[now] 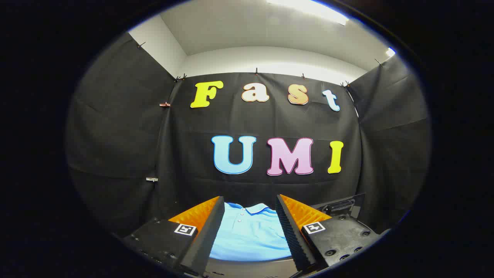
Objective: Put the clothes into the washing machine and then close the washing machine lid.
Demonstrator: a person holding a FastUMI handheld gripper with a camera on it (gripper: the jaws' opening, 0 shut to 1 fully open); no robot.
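Jaws are spread wide with nothing in them; the gripper (249, 216) hangs above the light blue polo shirt (249, 235), which lies flat between and just ahead of the fingers, collar pointing toward the back wall. My worry: a flat shirt gives little to bite, so a shallow pinch may catch one layer and slip, or it trails and snags going into the washer. Worktop looks dark and smooth; black cloth walls (115, 154) on three sides, white ceiling with strip lights (308, 9); some dark object (341, 206) beyond the right finger, can't tell what.
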